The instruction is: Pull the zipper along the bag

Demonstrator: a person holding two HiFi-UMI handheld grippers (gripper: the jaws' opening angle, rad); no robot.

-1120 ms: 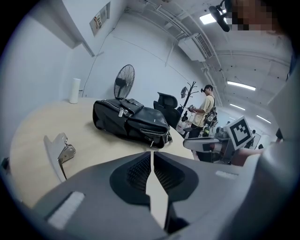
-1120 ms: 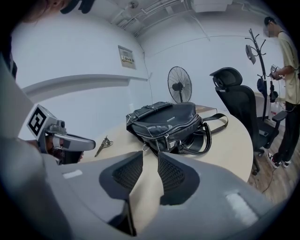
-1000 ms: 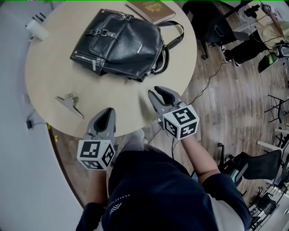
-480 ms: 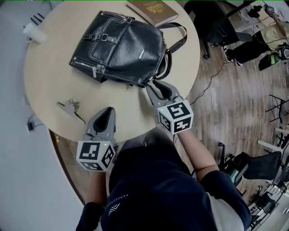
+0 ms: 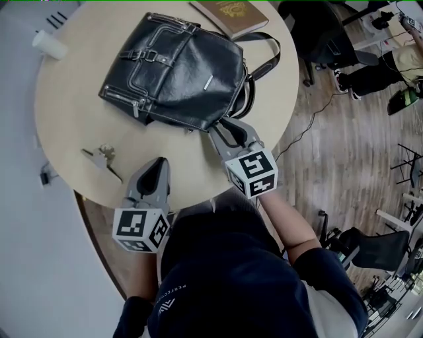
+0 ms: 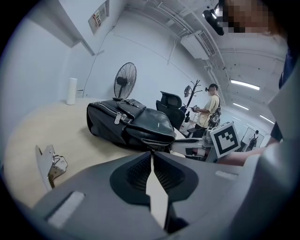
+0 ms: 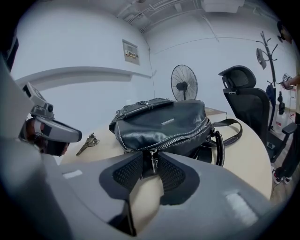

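We stand at a round beige table (image 5: 66,99) on wood-plank floor (image 5: 344,165); far off, a black office chair (image 7: 241,91) and pedestal fan (image 7: 183,83) against white walls (image 7: 84,42).

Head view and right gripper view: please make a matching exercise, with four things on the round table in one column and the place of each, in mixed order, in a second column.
Things
1. black leather bag
2. brown hardcover book
3. silver bunch of keys
4. metal zipper pull

Places
A. between the jaws of the right gripper
B. at the far edge of the beige round table
C. across the table's middle
D. to the left of the left gripper

Pairs: 1-C, 2-B, 3-D, 4-A
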